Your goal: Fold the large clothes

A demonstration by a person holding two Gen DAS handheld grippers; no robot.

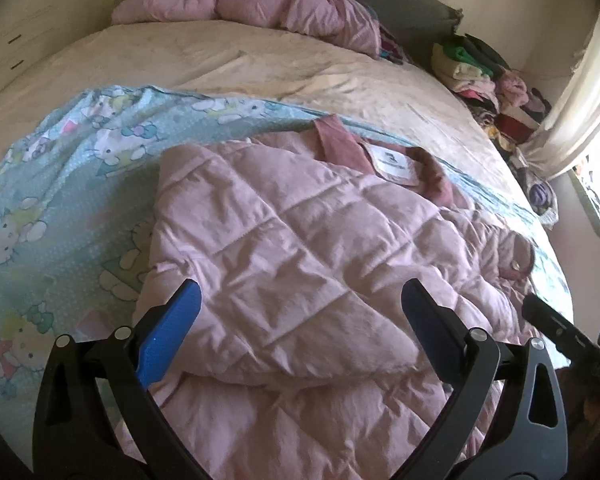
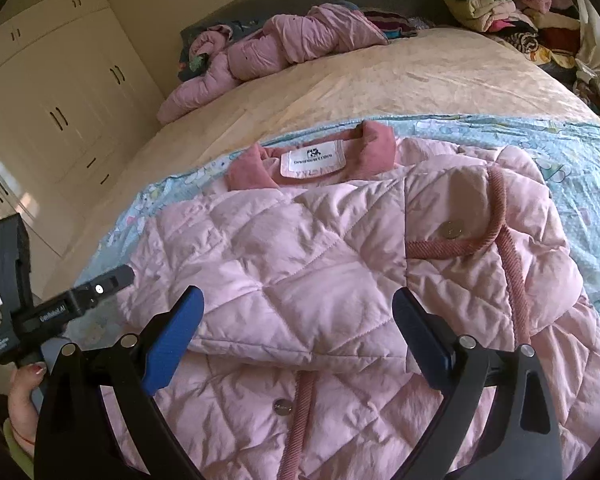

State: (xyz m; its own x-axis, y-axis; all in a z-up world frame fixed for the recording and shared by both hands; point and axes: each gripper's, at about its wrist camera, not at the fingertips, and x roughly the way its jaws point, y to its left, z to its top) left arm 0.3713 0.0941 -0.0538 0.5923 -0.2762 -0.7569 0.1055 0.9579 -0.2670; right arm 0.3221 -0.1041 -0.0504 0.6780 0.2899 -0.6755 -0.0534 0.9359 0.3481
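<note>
The puffy pink coat point(image 2: 340, 264) lies partly folded on a blue cartoon sheet point(image 1: 60, 184) near the bed's point(image 1: 260, 64) front edge. Both the left gripper point(image 1: 300, 316) and right gripper point(image 2: 298, 316) hang above it, spread wide, holding nothing. Lots of bare cream bed lies behind.

A wide bed point(image 2: 400, 76) under a cream cover is seen filling the room. A cartoon-print blue sheet point(image 1: 80, 168) is spread across its near half. At 12 o'clock a grey headboard point(image 1: 412, 20) is set, with crumpled pink bedding point(image 1: 260, 4) against it. Cream wardrobe doors point(image 2: 60, 92) with dark handles are found at 9 o'clock. At 2 o'clock a heap of folded clothes point(image 1: 480, 76) is piled, and bright daylight is admitted past a pale curtain point(image 1: 580, 100).
</note>
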